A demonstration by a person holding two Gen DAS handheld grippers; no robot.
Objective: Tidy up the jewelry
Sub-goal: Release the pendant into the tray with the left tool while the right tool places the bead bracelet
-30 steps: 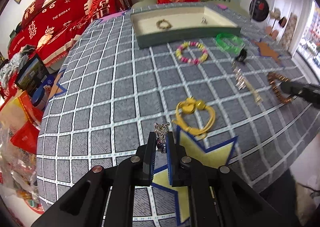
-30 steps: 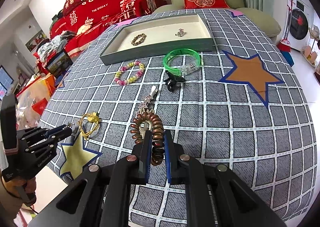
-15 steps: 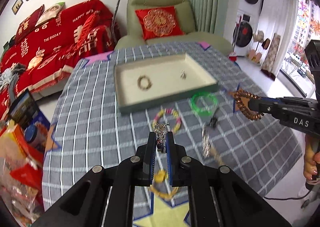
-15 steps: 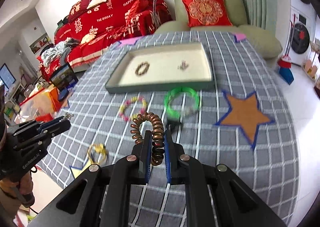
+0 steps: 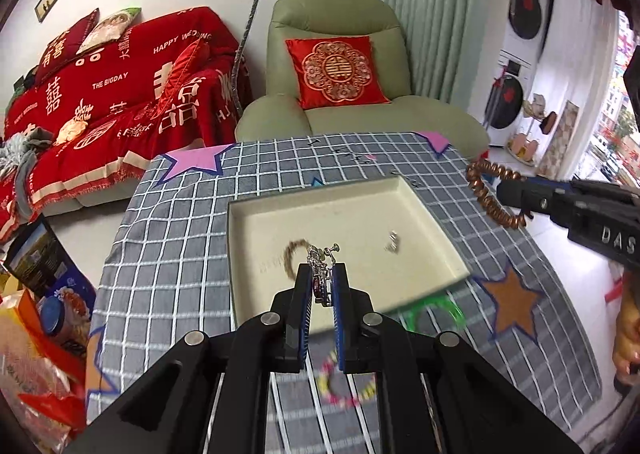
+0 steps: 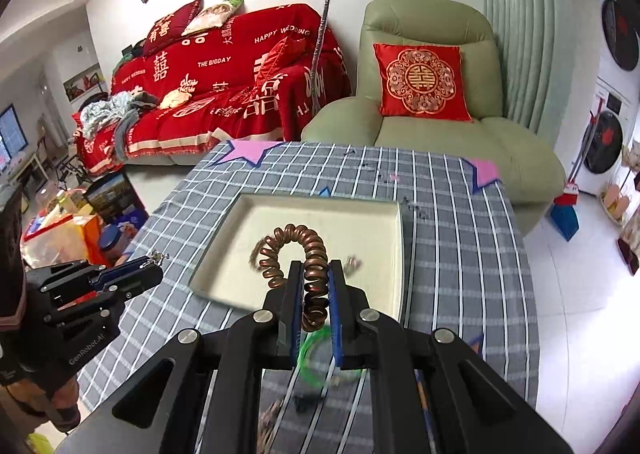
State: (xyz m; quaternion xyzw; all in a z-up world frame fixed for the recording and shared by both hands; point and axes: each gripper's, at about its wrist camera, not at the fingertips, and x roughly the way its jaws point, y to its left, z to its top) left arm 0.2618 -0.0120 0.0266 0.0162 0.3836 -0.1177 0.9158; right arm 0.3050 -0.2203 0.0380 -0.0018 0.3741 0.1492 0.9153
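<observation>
My left gripper (image 5: 322,274) is shut on a small silver earring (image 5: 322,258) and holds it in the air over the near side of the cream tray (image 5: 424,209). My right gripper (image 6: 315,274) is shut on a brown coiled hair tie (image 6: 308,250), also held above the tray (image 6: 394,250). The right gripper with the hair tie (image 5: 490,197) shows at the right of the left wrist view; the left gripper (image 6: 154,262) shows at the left of the right wrist view. A brown bracelet (image 5: 294,254) and a small silver piece (image 5: 393,242) lie in the tray.
On the grey checked tablecloth (image 5: 180,238) below the tray lie a green bangle (image 5: 436,312) and a pink-yellow bead bracelet (image 5: 340,386). A green armchair (image 5: 340,93) and a red sofa (image 5: 100,93) stand behind the table. Bags and boxes (image 5: 36,318) crowd the floor at left.
Both grippers rose and moved forward from the near table to above the tray, each still holding its piece. The tray now fills the middle of both views.
</observation>
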